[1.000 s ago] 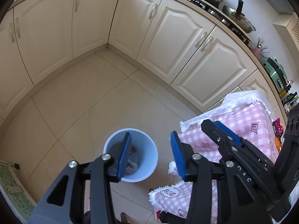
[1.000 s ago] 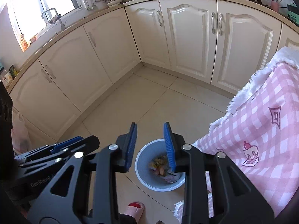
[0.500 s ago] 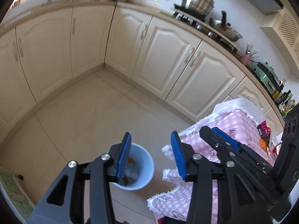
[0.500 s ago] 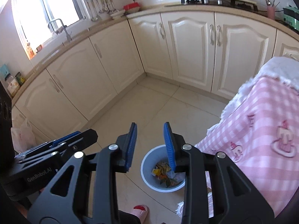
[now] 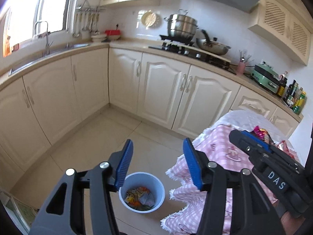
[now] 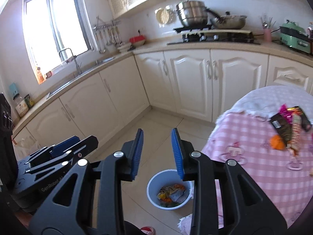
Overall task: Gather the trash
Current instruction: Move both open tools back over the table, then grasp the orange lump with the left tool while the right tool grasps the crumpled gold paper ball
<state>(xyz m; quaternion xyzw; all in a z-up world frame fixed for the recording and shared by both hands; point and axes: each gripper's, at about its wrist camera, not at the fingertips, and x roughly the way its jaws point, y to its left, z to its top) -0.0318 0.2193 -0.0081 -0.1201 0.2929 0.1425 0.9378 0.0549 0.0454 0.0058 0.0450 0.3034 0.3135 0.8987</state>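
While both grippers hang over the floor with nothing between their blue pads, the left gripper [image 5: 158,164] has its jaws spread and still opening, and the right gripper [image 6: 157,152] holds its jaws apart by a narrower gap, pinching nothing. Each gripper also shows in the other's view, the right one at the right edge of the left view and the left one at the lower left of the right view. Below them a blue bin [image 5: 141,192] stands on the tiled floor [image 5: 93,143], just beside the hanging edge of a pink checked cloth [image 6: 254,137]; inside it lies a heap of crumpled wrappers [image 6: 172,194] in yellow, orange and grey. A red slipper tip [image 6: 147,231] shows at the bottom edge of the right view. The cloth covers a worktop to the right, and on it, toward its far right edge, lies more trash [image 6: 289,127]: a dark packet, shiny pink and red wrappers and an orange scrap, touching one another in a loose pile well apart from the bin. Beyond the floor, cream cabinets [image 5: 166,90] run around the corner. On the counter above stand a steel pot [image 5: 181,26] and a wok [image 5: 213,46] on the hob, with a green appliance [image 5: 266,77] and bottles further right, and a sink tap [image 6: 71,58] below the window to the left.
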